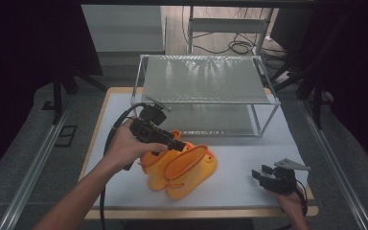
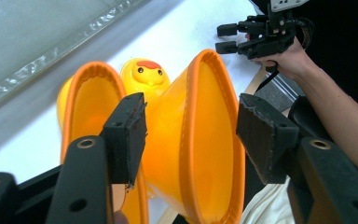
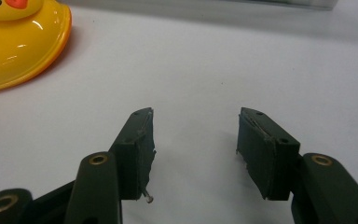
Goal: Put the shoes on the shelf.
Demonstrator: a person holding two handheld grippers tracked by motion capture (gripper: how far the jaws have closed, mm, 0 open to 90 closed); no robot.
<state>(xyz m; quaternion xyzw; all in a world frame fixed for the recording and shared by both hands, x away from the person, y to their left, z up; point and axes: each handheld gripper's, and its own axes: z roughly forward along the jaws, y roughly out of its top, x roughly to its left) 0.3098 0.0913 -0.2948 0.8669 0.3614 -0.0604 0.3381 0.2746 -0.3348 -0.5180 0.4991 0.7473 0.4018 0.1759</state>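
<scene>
Yellow rubber boots (image 1: 182, 170), probably light, floppy, slick. Best pinched at cuff rim (image 2: 191, 135). Left gripper (image 2: 191, 135) wide open straddling it; right gripper (image 3: 196, 140) open, empty.

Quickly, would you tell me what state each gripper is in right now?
Left gripper: open, jaws straddling one boot's rim, not yet clamped.
Right gripper: open, holding nothing, over the table.

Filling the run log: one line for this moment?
left claw: open, straddling boot rim | right claw: open, idle over table
</scene>
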